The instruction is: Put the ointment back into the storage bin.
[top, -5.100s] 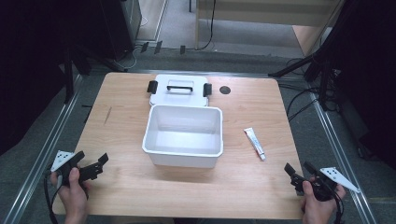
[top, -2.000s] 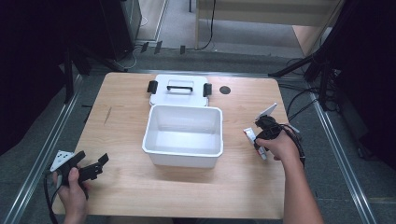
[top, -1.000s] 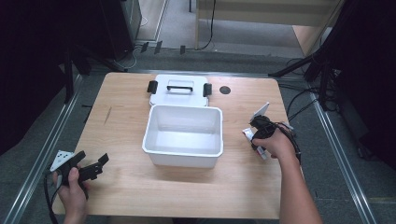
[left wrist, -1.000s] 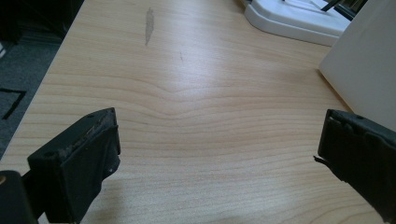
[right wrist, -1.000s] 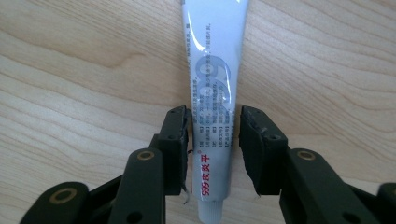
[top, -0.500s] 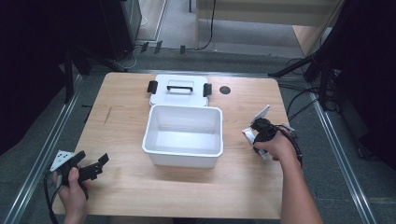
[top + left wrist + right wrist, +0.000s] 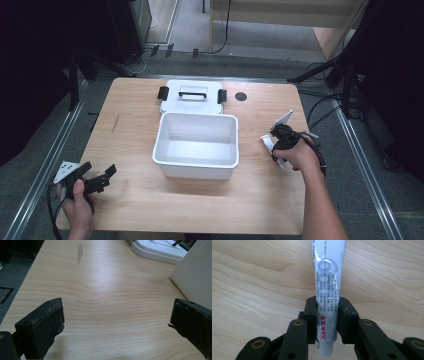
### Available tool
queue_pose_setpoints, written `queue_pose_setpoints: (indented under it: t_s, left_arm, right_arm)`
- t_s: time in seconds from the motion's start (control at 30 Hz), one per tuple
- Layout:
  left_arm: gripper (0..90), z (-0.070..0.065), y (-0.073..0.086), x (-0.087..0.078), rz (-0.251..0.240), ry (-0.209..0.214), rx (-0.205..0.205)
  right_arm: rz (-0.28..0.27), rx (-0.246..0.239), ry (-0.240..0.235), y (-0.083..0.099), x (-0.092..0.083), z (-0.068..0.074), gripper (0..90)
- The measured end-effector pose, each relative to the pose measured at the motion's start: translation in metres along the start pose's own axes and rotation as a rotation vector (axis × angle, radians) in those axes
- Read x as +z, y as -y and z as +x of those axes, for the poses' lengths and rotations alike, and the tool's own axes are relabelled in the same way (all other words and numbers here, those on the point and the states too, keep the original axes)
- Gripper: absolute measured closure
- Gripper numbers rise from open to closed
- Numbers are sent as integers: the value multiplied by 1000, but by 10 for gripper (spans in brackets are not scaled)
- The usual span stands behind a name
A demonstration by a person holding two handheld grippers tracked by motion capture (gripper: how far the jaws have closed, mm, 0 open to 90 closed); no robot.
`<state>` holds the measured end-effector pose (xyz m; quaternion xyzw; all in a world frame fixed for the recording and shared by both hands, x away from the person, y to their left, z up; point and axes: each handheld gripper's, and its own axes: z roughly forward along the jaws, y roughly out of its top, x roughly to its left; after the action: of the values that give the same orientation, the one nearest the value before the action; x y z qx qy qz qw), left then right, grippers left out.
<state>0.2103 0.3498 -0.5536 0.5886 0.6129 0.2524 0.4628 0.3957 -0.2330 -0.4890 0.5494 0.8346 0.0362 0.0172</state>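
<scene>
Your right tool (image 7: 325, 315) is clamped on the one tube of toothpaste (image 7: 329, 285), jaws pressing either side near its cap end, the tube lying flat on the worktop (image 7: 130, 130) and running forward from the jaws. It sits just right of the single white bin (image 7: 197, 145). One lid (image 7: 192, 96) lies behind the bin, touching it. Your left tool (image 7: 117, 325) rests near the front left corner, jaws wide apart, holding nothing.
</scene>
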Motion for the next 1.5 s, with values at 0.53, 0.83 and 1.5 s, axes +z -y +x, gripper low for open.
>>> queue_pose_setpoints:
  t_s: [0.53,0.83,1.5]
  left_arm:
    - [0,-1,0,0,0,-2,3]
    - [0,-1,0,0,0,-3,6]
    - [0,-1,0,0,-1,-3,5]
  right_arm:
    - [-34,-4,-13,-4,-46,15,730]
    - [-57,4,-24,-10,-71,24,730]
    - [-107,-31,-42,-29,-116,57,730]
